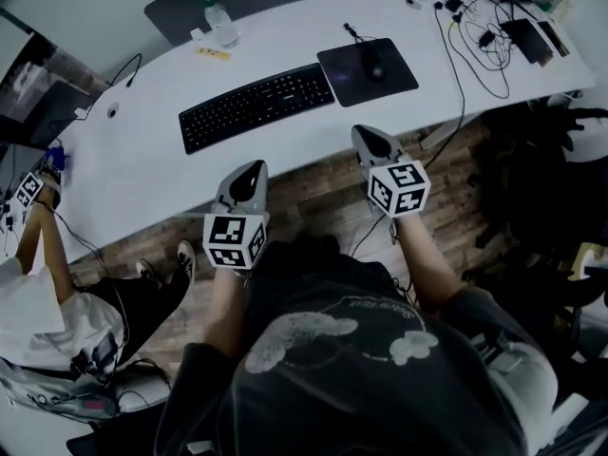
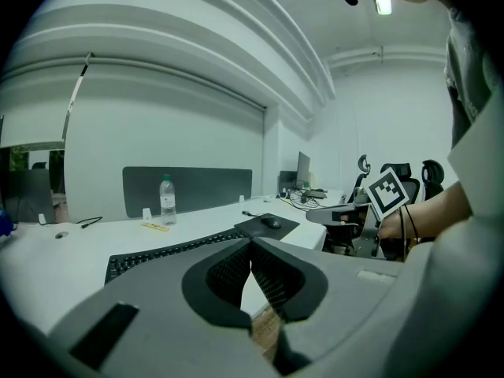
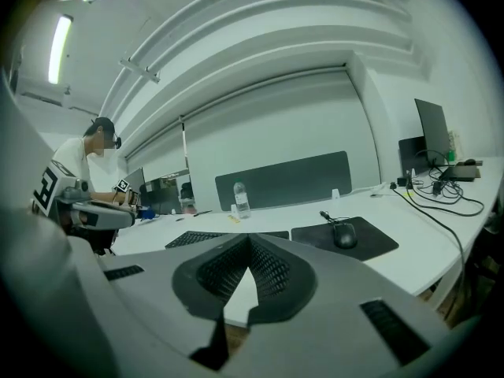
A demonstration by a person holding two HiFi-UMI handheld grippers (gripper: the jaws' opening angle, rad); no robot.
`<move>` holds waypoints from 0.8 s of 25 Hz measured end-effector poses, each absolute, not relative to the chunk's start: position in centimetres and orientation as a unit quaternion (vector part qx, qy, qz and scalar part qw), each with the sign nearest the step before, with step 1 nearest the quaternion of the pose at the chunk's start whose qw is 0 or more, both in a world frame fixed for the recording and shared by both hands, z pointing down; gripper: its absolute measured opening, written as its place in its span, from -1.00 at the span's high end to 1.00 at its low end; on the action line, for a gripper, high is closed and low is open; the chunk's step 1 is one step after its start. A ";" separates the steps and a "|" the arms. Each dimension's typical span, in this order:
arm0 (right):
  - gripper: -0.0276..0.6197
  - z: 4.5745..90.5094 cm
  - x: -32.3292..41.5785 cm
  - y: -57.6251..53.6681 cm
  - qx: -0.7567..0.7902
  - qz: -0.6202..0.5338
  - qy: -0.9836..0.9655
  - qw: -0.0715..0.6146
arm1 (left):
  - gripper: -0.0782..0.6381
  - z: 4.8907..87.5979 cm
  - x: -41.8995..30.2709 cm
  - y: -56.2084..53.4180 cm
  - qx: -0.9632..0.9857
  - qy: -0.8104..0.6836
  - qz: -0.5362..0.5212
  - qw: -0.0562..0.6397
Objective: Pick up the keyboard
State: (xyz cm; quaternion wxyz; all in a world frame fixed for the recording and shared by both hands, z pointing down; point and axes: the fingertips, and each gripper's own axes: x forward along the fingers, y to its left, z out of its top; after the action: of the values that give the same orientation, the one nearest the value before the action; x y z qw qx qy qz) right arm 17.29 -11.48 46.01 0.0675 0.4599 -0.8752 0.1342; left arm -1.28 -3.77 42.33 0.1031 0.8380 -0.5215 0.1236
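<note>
Task item: keyboard [image 1: 256,106]. Black, full-width, low and flat, with rows of dark keys and a number block at its right end. Set flat on the white desk [image 1: 142,169], with its long side slightly angled to the near edge. Located straight ahead of the left tool [image 1: 253,169], apart from its tip. Located ahead and to the left of the right tool [image 1: 365,137]. Touched by neither tool.

Left tool [image 2: 252,246]: closed completely, with nothing gripped. Right tool [image 3: 249,242]: closed completely, with nothing gripped. Both held at the near edge of the desk, pointing across it and slightly downward.

Straight ahead of the right tool: black mouse pad [image 1: 347,85] carrying a dark mouse [image 1: 373,66], just beside the right end of the keyboard. Beyond the keyboard from the left tool: clear plastic bottle [image 1: 220,22], upright, near a dark divider panel [image 1: 180,12] along the far edge. Far ahead and to the right of the right tool: loose black cables [image 1: 470,41] spread over the desk.

Below both tools: wood-plank floor [image 1: 313,193]. To the left of the left tool: a second person [image 1: 28,312] in a white shirt, at the left end of the desk. White walls and ceiling all round, as seen in both gripper views.
</note>
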 end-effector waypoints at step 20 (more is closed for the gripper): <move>0.94 47.7 13.0 -20.3 0.436 0.139 -0.883 0.106 | -0.55 47.2 -5.7 -13.1 0.829 -0.501 0.234 0.085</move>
State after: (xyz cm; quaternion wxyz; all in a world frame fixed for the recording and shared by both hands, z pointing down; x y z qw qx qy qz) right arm 13.02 -20.32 47.68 0.1065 0.4355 -0.8830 0.1389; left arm -5.67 -13.09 47.18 0.0852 0.8286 -0.5013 0.2341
